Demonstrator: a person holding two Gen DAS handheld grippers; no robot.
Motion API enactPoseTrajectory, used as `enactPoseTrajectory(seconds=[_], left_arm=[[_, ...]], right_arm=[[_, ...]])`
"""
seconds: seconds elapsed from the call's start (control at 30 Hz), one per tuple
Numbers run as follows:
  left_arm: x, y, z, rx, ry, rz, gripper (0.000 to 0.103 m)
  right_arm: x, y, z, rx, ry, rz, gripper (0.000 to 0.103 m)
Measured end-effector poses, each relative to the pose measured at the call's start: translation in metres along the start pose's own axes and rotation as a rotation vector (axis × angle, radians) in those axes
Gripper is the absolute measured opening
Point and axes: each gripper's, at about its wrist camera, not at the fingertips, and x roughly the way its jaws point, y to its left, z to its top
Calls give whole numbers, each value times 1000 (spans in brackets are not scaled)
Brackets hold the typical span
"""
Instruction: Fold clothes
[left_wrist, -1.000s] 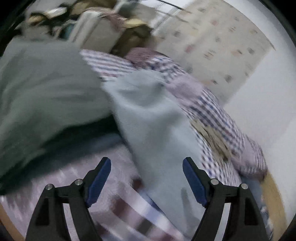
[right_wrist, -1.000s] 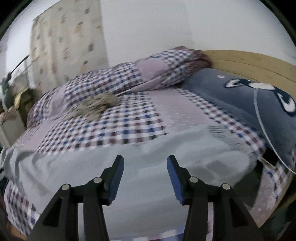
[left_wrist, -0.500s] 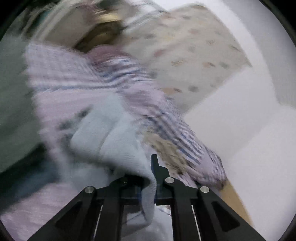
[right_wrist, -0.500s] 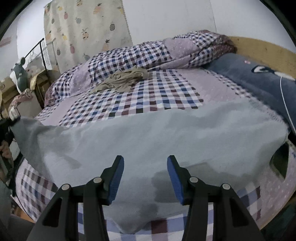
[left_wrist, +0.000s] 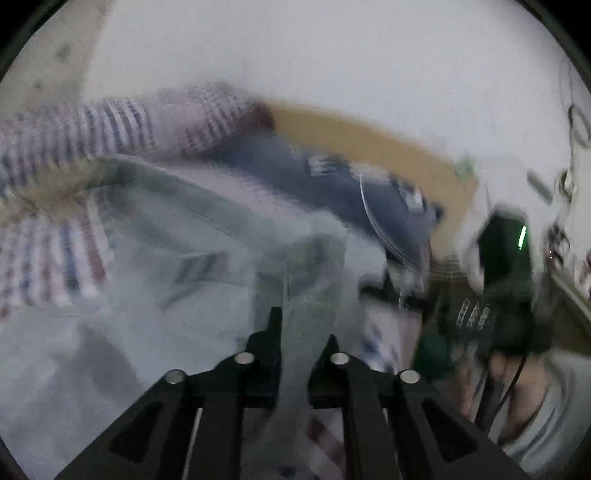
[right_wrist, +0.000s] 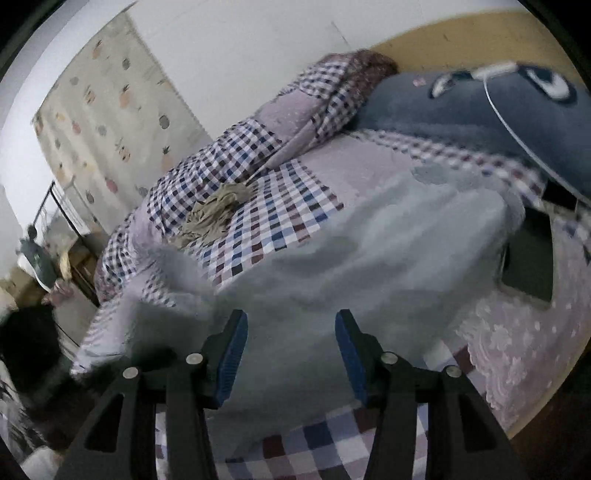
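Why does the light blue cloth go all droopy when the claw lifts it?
The light blue cloth is probably soft and floppy: it hangs from the left claw in bunched folds. It likely weighs little, since one pinch lifts it. On the checked bed cover it lies rumpled, so it would probably crumple rather than slide.

My left tongs (left_wrist: 300, 332) are matt black plastic with bright metal rivets, and they pinch a fold of the pale grey-blue soft cloth garment (right_wrist: 369, 258), which looks matt and slightly fuzzy. My right tongs (right_wrist: 291, 347), parted, carry ribbed blue pads (right_wrist: 232, 347). The checked purple-and-white bed cover (right_wrist: 280, 206) is smooth woven cloth. The crumpled beige cloth (right_wrist: 214, 214) looks limp. The dark blue plush pillow (right_wrist: 480, 110) seems velvety. The yellow headboard (right_wrist: 461, 40) looks like smooth wood.
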Motion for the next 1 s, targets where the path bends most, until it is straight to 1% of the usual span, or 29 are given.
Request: enactPoseTrajectory(seconds=[0.03,0.07,0.1,0.13,0.17,0.2,0.23,0.27,0.33,0.37,0.4,0.47,0.5,0.57,0.6,0.63,0.67,0.77,0.83,0.87,0.9,0.93,0.97,1.0], left_arm=[[1,-4,-4,5,18,-25,34],[1,-9,-9,10,30,-61,44],[-5,-11,-11,10,24,-98,67],[-14,-11,-12,6,6,-137,83],[-23,-11,-13,2,-12,-176,86],[-34,-10,-15,0,-35,-215,86],[-47,-5,-16,2,-65,-231,86],[-60,0,-15,6,-99,-230,86],[-84,24,-13,-5,-175,-181,86],[-92,42,-8,-35,-206,-133,86],[-101,63,-11,-81,-231,-71,86],[-119,114,-22,-230,-271,67,86],[-125,134,-29,-303,-294,106,86],[-145,178,-48,-495,-361,157,86],[-153,196,-55,-577,-387,170,86],[-160,210,-62,-639,-411,177,86],[-165,218,-67,-667,-426,190,86],[-171,225,-72,-683,-438,239,86],[-168,225,-71,-675,-419,230,86],[-165,224,-69,-668,-408,226,86],[-163,224,-67,-661,-399,225,86],[-160,224,-62,-649,-389,222,86],[-156,224,-58,-637,-380,222,86],[-154,223,-57,-630,-375,224,86]], right_arm=[[0,-6,0,19,8,17,54],[0,-11,1,35,15,33,54],[1,-11,2,37,21,48,54],[2,-10,2,32,24,64,54],[2,-9,2,28,28,80,54],[3,-8,2,23,31,96,54],[4,-6,2,18,36,112,55],[7,-4,2,13,48,127,55],[12,2,0,1,72,156,56],[14,6,-1,-10,85,169,56],[17,10,-1,-25,99,176,56],[25,18,-3,-60,132,183,57],[30,22,-4,-80,153,184,59],[46,27,-4,-119,202,152,61],[54,28,-3,-135,228,133,62],[63,30,-2,-150,253,114,62],[70,31,-1,-157,273,101,62],[89,37,-2,-201,319,107,62],[108,45,-2,-264,365,63,62],[116,47,-2,-278,382,58,62],[123,49,-2,-292,400,53,60],[132,51,-2,-308,432,46,35],[138,55,-1,-338,469,27,20],[136,60,2,-364,478,13,20]])
